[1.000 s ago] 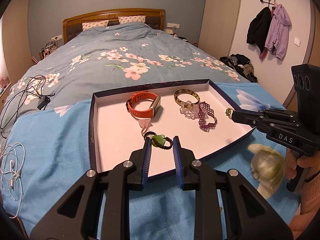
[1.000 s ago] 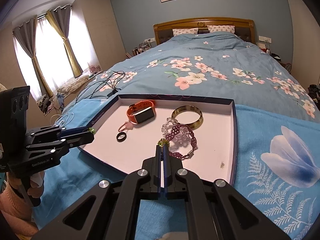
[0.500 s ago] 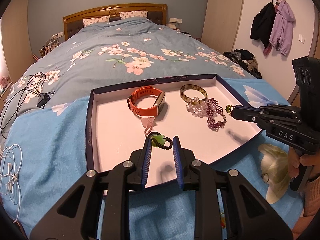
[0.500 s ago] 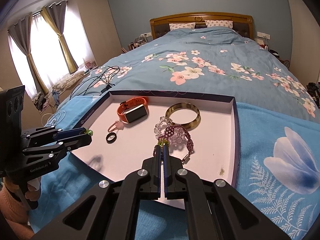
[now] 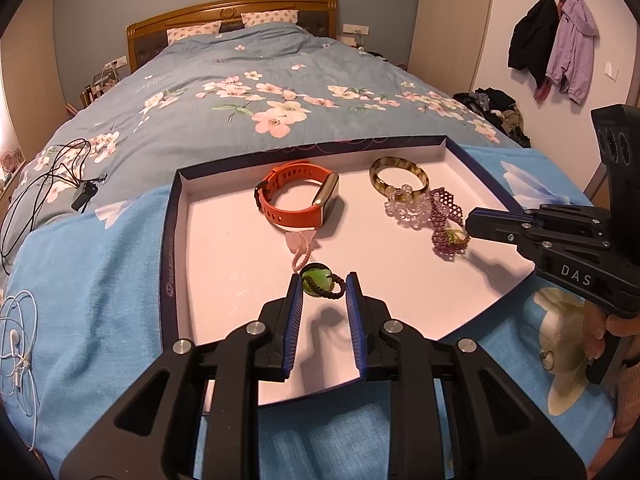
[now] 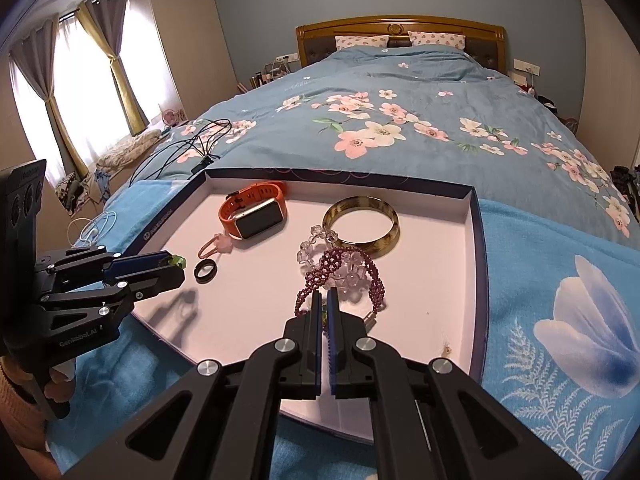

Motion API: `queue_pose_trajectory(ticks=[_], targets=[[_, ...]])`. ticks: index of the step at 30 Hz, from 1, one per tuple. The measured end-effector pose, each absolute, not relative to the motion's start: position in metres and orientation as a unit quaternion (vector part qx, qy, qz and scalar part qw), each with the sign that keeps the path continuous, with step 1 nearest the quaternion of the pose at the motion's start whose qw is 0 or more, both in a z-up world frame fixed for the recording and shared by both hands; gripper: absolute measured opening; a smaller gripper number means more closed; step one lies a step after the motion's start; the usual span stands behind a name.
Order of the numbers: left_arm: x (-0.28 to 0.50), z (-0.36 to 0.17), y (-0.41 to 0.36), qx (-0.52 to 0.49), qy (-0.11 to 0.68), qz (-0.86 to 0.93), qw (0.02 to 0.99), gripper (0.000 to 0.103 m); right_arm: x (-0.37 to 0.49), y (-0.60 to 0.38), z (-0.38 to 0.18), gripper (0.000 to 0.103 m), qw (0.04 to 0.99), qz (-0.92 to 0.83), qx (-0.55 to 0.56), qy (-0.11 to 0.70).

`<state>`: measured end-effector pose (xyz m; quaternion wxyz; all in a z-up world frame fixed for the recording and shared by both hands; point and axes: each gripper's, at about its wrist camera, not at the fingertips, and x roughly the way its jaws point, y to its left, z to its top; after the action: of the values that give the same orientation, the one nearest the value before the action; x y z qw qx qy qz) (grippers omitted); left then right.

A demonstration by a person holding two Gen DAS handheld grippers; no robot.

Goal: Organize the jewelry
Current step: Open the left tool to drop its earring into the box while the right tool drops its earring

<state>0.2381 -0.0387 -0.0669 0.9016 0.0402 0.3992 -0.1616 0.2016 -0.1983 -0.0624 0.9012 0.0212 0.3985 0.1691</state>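
**Both grippers loaded, low over the tray**

Fingers [image 5: 295, 300] of the left gripper [image 5: 322, 286] stand a little apart and pinch a green bead on a black braided ring [image 5: 320, 285] between the blue pads, above the tray floor, its shadow just below at 6 o'clock. Right gripper [image 6: 324, 300] is squeezed nearly flat; a small green-and-gold piece [image 5: 454, 237] sits at its tip, too small to name from either view.

Open room now. The shallow navy-rimmed tray [image 5: 170, 240] lies on a light blue blanket [image 5: 92, 264] at the foot of the bed. Its left half, from 7 to 10 o'clock of the tray's centre in the left wrist view, is bare pink floor. The near right corner at 5 o'clock in the right wrist view is clear too, save a tiny gold speck [image 6: 445, 349].

Contents: an orange smartwatch [image 5: 298, 196] at 12 o'clock, a small pink charm on a cord [image 5: 300, 246] touching its near side. A black ring [image 6: 206, 271] rests near the left wall. At 2 o'clock an amber bangle [image 5: 398, 174], a clear crystal bracelet [image 5: 404, 208] overlapping its near rim, and a purple beaded bracelet [image 5: 442, 220] tangled against that, right under the right gripper's tip.

White earphones [image 5: 16, 344] lie on the blanket well outside the left wall.
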Motion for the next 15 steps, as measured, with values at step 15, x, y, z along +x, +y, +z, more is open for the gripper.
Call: queue_pose_trajectory(ticks=[15], targets=[[0.245,-0.073,-0.038,0.034,0.406,-0.161,0.899,0.029,0.186,-0.205,-0.05,0.003,0.908,0.176,0.04,0.379]])
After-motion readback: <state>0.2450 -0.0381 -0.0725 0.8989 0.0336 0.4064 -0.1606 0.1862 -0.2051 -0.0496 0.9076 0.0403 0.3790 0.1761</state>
